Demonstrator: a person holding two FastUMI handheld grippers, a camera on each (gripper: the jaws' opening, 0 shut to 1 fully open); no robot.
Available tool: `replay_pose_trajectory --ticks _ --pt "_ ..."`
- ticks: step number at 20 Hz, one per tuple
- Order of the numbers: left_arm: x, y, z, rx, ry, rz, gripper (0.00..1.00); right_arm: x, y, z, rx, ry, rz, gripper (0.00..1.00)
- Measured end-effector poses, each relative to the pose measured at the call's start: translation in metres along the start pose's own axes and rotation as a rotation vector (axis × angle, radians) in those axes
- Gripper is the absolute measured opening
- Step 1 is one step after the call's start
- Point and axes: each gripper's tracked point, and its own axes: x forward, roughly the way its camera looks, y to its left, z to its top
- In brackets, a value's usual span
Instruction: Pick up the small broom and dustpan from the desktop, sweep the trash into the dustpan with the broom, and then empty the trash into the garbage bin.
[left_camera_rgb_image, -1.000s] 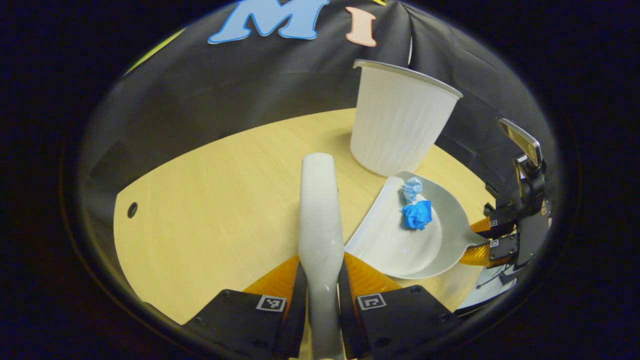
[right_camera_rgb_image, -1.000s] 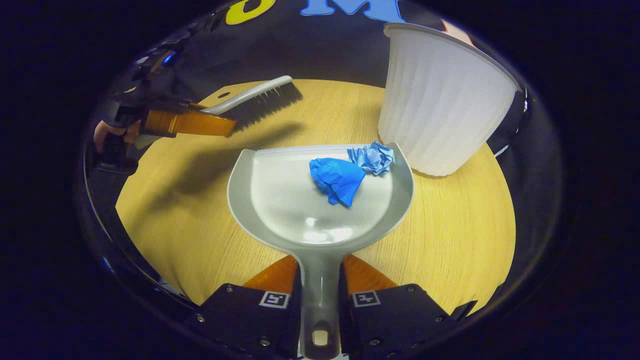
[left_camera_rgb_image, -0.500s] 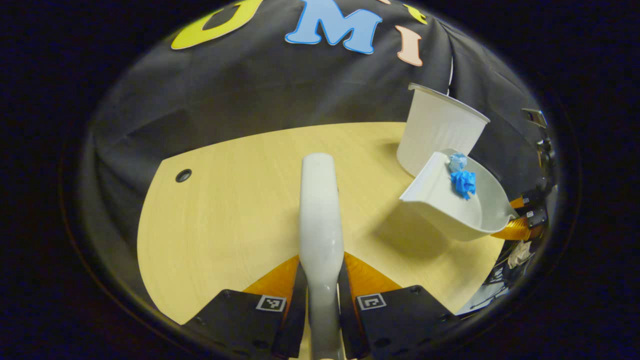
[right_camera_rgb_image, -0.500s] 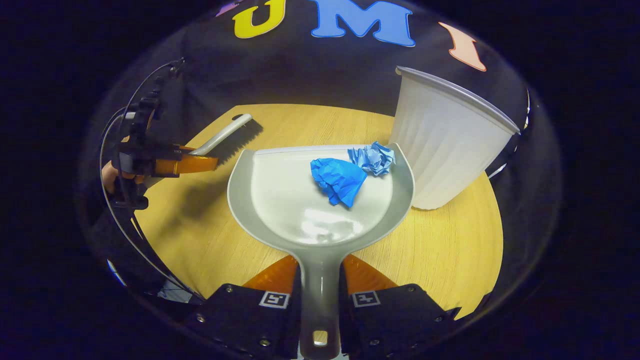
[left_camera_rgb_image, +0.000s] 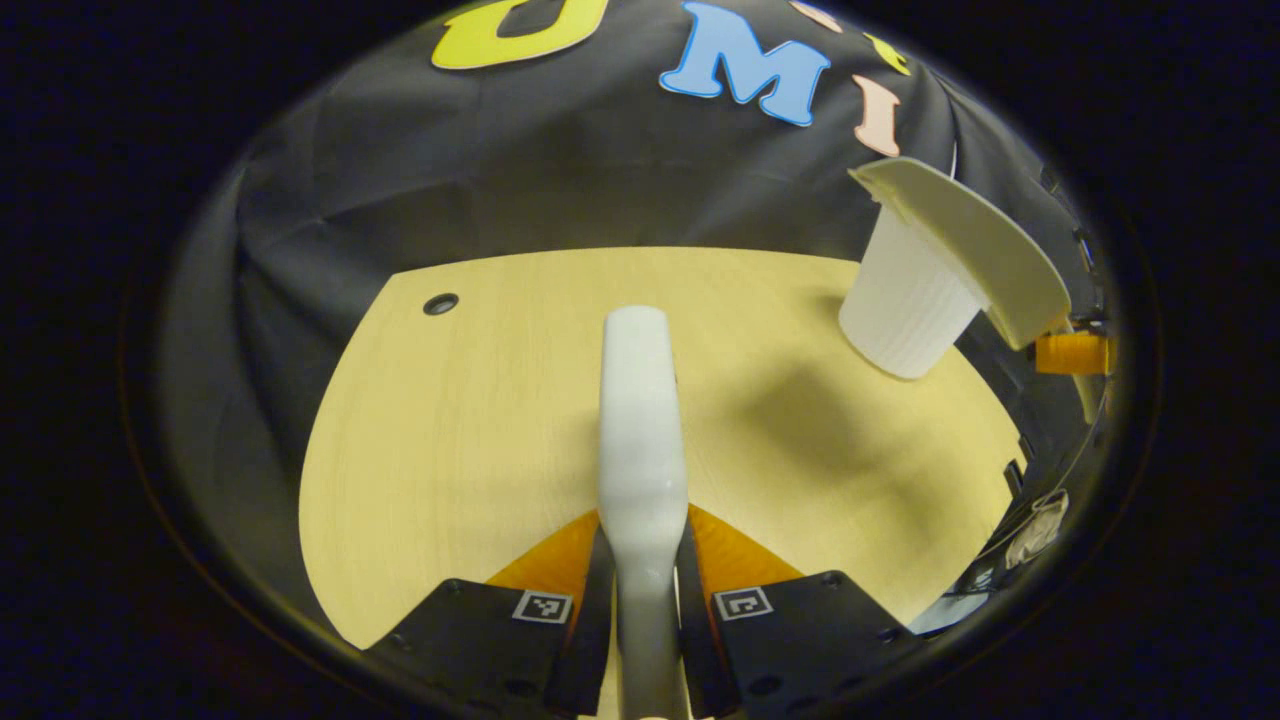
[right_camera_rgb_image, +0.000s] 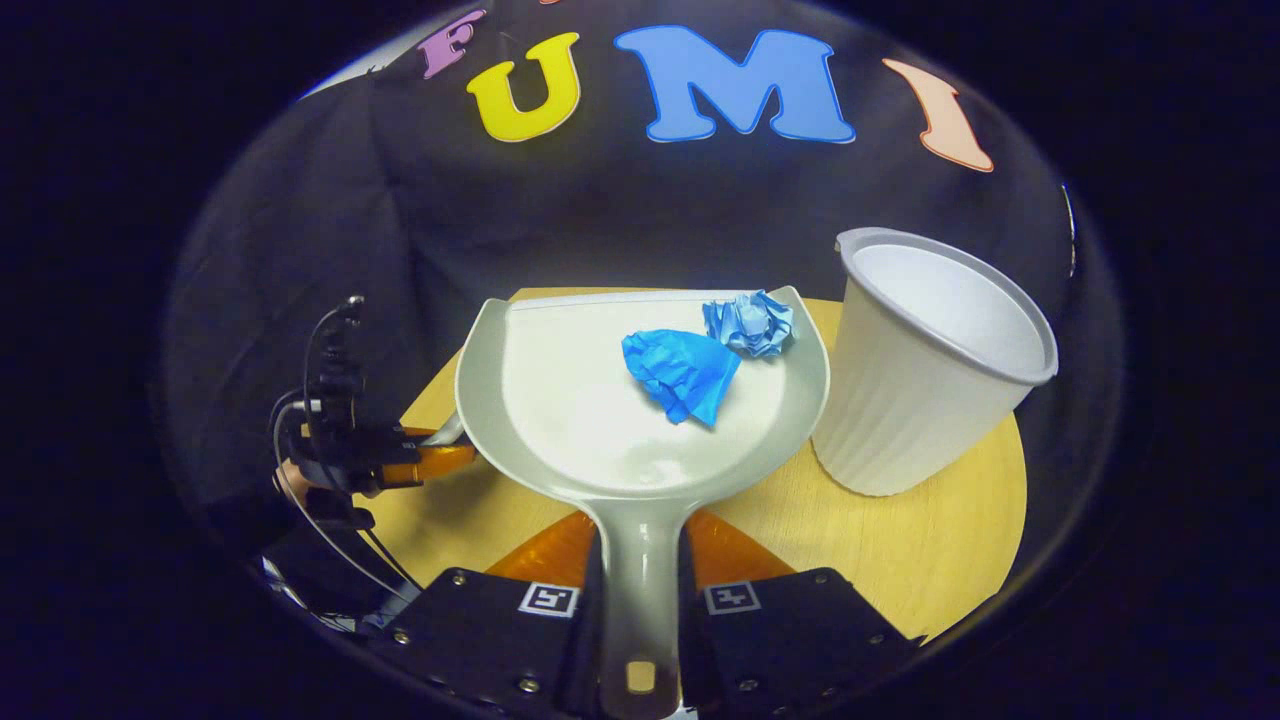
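Note:
My right gripper (right_camera_rgb_image: 640, 585) is shut on the handle of the grey dustpan (right_camera_rgb_image: 570, 410), held level in the air. Two crumpled blue paper wads (right_camera_rgb_image: 682, 370) lie in the pan near its front right lip. The white ribbed garbage bin (right_camera_rgb_image: 925, 370) stands upright to the pan's right, its open mouth below the pan's height. My left gripper (left_camera_rgb_image: 645, 590) is shut on the white broom handle (left_camera_rgb_image: 640, 420), low over the wooden desktop (left_camera_rgb_image: 460, 420). In the left gripper view the dustpan's underside (left_camera_rgb_image: 975, 250) hangs over the bin (left_camera_rgb_image: 905, 315) at the far right.
The desktop has a round cable hole (left_camera_rgb_image: 440, 303) at its far left. The left gripper and a hand (right_camera_rgb_image: 345, 455) show small at the left of the right gripper view. Cables hang off the table's right edge (left_camera_rgb_image: 1040, 520).
The right gripper has lifted the dustpan with the wads from the desktop up to above the bin's rim. The left gripper with the broom has drawn back and away from the pan.

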Motion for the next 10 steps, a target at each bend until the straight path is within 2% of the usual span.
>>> replay_pose_trajectory --ticks 5,10 --pt "-0.014 -0.005 0.016 -0.031 -0.013 0.036 0.36 -0.004 0.001 0.010 0.104 -0.088 0.018 0.31" --pt "-0.028 -0.003 0.013 -0.022 -0.017 0.047 0.38 -0.011 -0.023 0.053 0.295 -0.188 0.049 0.31"
